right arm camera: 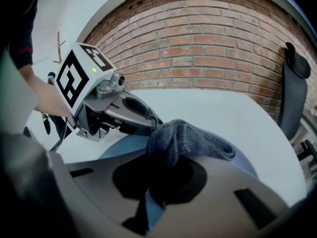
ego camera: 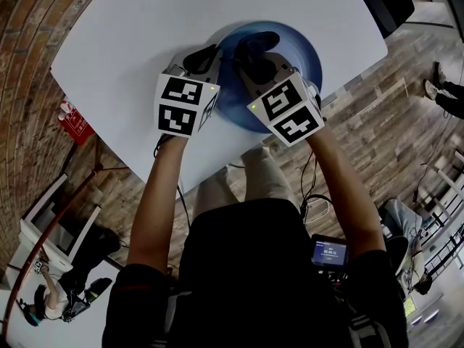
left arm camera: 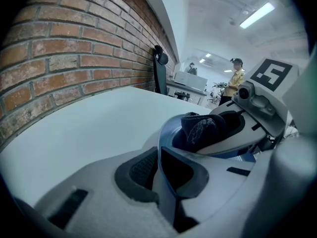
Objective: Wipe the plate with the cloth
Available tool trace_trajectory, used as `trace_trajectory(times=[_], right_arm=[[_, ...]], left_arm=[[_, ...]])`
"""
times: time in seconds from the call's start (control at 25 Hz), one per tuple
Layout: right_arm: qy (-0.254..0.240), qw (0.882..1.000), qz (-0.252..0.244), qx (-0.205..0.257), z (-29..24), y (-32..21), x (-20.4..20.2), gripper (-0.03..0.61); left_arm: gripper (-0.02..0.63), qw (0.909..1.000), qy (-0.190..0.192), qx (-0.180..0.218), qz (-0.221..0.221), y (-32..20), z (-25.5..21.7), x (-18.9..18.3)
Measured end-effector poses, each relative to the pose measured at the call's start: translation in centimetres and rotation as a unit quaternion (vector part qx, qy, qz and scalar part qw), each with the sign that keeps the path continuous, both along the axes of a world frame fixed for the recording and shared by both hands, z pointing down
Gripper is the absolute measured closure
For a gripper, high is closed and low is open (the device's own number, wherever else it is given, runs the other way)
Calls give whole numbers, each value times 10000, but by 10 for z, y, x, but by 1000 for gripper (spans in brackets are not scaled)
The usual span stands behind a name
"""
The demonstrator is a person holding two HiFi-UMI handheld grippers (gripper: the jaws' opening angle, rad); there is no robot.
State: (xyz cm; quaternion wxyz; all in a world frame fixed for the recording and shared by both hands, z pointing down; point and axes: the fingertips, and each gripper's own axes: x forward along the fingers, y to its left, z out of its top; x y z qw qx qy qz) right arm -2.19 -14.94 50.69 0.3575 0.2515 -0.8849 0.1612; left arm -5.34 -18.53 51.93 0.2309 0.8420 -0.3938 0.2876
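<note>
A blue plate [ego camera: 299, 48] lies on the white table [ego camera: 123, 35] near its front edge. My left gripper [ego camera: 209, 58] is shut on the plate's left rim; in the left gripper view the blue rim [left arm camera: 166, 133] runs between the jaws of that gripper [left arm camera: 158, 171]. My right gripper [ego camera: 252, 55] is shut on a dark grey cloth [ego camera: 257, 42] that rests on the plate's inner surface. In the right gripper view the cloth [right arm camera: 185, 140] bunches out of the jaws of the right gripper [right arm camera: 158, 185] over the plate [right arm camera: 124, 145], right beside the left gripper's fingertips [right arm camera: 143, 114].
The table's front edge runs just below the plate, with wooden floor [ego camera: 377, 129] beyond it. A brick wall [left arm camera: 74, 58] stands left of the table. A black chair back [left arm camera: 159, 73] rises at the table's far side. People stand far off in the room.
</note>
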Motion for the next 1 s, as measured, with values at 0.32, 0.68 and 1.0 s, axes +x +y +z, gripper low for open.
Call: trace_trajectory(times=[0.32, 0.68, 1.0], right_arm=[[108, 9998, 171, 39, 0, -10, 14, 537], [182, 9991, 383, -38, 2, -13, 37, 537], [372, 9981, 466, -145, 6, -7, 57, 537]], left_arm=[[577, 10000, -20, -7, 9, 0, 1, -1], [577, 10000, -33, -17, -7, 1, 1, -1], [577, 10000, -32, -36, 7, 0, 1, -1]])
